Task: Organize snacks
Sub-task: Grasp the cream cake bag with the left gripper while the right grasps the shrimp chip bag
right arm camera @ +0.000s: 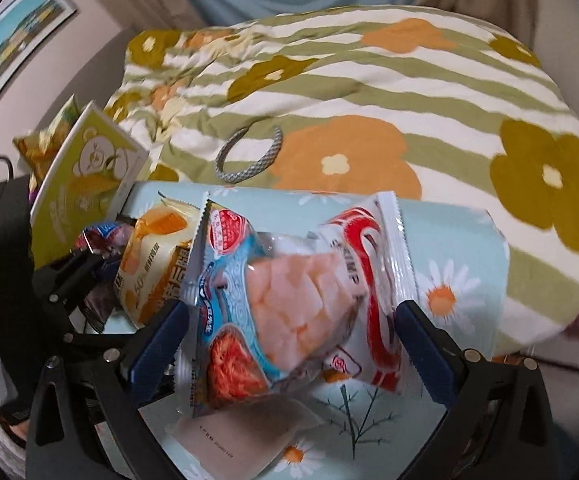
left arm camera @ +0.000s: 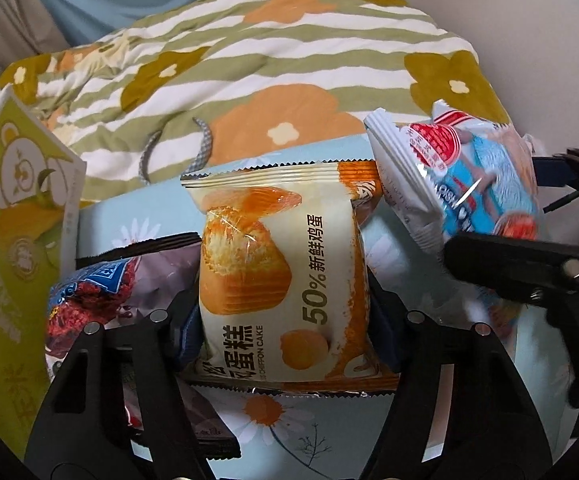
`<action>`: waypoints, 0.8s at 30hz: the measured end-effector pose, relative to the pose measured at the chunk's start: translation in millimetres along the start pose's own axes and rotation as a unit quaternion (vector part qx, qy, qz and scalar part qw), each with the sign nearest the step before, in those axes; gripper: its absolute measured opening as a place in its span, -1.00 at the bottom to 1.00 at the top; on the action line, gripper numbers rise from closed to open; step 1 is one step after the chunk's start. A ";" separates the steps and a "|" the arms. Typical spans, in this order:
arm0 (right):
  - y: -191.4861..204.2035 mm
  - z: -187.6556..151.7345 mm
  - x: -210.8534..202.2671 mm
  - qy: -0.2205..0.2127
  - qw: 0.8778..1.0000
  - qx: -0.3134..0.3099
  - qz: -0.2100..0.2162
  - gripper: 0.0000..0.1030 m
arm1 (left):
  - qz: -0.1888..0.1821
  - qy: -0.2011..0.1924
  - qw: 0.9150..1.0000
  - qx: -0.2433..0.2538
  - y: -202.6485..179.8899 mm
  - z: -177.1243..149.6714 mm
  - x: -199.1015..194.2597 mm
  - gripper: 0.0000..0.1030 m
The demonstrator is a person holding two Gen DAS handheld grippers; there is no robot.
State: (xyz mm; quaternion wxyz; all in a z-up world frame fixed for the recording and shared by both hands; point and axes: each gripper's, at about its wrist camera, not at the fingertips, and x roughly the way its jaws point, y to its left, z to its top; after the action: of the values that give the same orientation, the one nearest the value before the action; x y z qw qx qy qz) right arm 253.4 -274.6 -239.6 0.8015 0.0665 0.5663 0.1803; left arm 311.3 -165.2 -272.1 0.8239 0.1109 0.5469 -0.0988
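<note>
The left tool [left arm camera: 285, 316] clamps a chiffon cake packet [left arm camera: 277, 272] above the daisy-print bag [left arm camera: 289, 420]. Only the right wrist view shows the right tool [right arm camera: 289, 320] pinching a shrimp cracker packet [right arm camera: 289, 300]; a green carton [left arm camera: 13, 240] stands left, floral quilt [left arm camera: 269, 60] behind.

Two grippers are in view — the left gripper [left arm camera: 285, 316] and the right gripper [right arm camera: 293, 332] — each with two fingers.

Snack packets number at least five: one chiffon cake packet [left arm camera: 281, 276], one shrimp cracker packet [right arm camera: 289, 300], one dark packet with a blue logo [left arm camera: 101, 292], one green bear-printed pack [left arm camera: 17, 220], and one yellow-orange bag [right arm camera: 43, 148] behind it.

One daisy-printed storage bag [right arm camera: 457, 264] lies beneath them, with one grey woven handle [right arm camera: 249, 156] showing — and one flowered quilt [left arm camera: 289, 60] behind.
</note>
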 end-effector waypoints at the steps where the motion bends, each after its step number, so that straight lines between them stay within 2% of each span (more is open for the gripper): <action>1: 2.2 1.7 2.9 0.003 1.000 -0.011 0.001 1.00 | 0.001 0.000 1.000 -0.002 0.3 0.8 0.4 0.28; 5: 6.4 6.2 13.5 0.006 0.999 -0.033 0.012 1.00 | 0.008 0.000 1.000 -0.008 6.4 -1.2 0.4 0.28; 13: 6.2 9.6 24.8 0.003 0.999 -0.032 0.024 0.99 | 0.017 0.003 1.000 -0.016 7.8 -1.5 0.7 0.26; 15: 8.0 7.0 21.6 -0.007 0.999 -0.038 0.018 0.79 | 0.013 0.004 1.000 -0.025 10.7 -1.6 -0.9 0.25; 17: 7.6 4.5 14.0 -0.015 0.999 -0.042 0.019 0.47 | 0.005 0.005 0.999 -0.031 12.8 -1.5 -2.8 0.24; 24: -0.5 -4.8 0.7 -0.034 0.999 -0.009 0.032 0.29 | -0.003 -0.002 0.999 -0.036 13.6 -3.1 -16.1 0.24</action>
State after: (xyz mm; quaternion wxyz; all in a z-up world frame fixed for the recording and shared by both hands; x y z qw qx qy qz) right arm 249.3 -275.3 -242.0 0.8145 0.0832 0.5349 0.2086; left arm 306.2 -150.7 -257.5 0.8281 0.0798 0.5488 -0.0816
